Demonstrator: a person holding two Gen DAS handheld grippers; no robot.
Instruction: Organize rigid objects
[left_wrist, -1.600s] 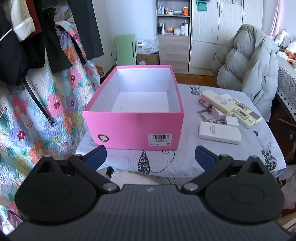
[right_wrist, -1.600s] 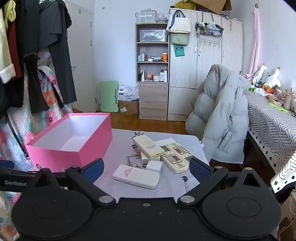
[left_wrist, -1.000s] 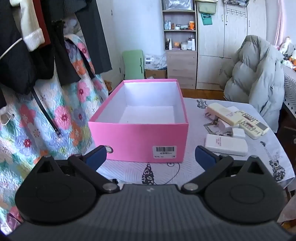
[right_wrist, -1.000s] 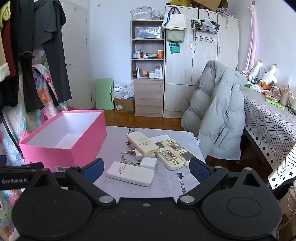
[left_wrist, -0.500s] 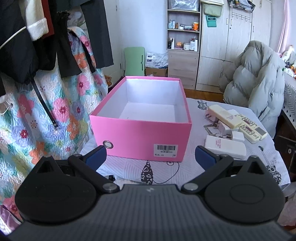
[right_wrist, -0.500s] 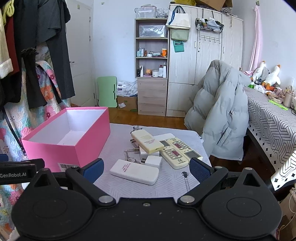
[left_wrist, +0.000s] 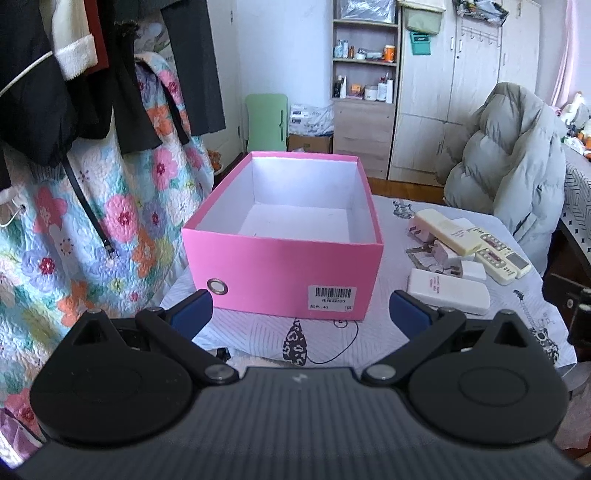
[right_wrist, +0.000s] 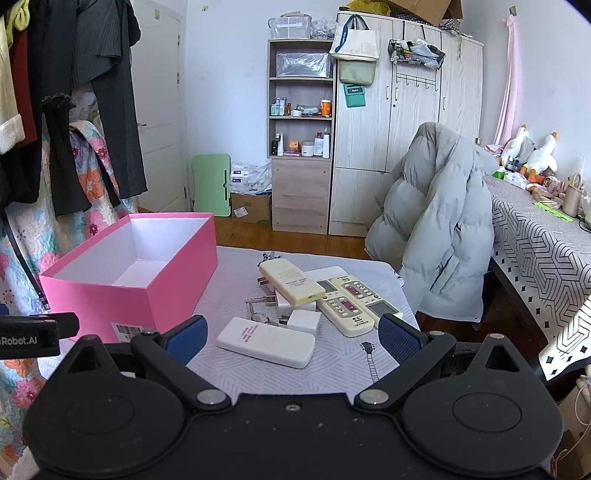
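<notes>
Right gripper (right_wrist: 290, 338) spread wide and lined up on the white remote (right_wrist: 266, 346), the pink box (right_wrist: 122, 258) sitting open alongside, ready to take it

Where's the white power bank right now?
In the right wrist view the white power bank lies flat on the table, nearest the camera, right of the pink box and just before the small white charger.

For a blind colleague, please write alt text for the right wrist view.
The open right gripper hovers before a white flat case, with plugs and remotes behind it on a table. An open, empty pink box stands to the left.
</notes>
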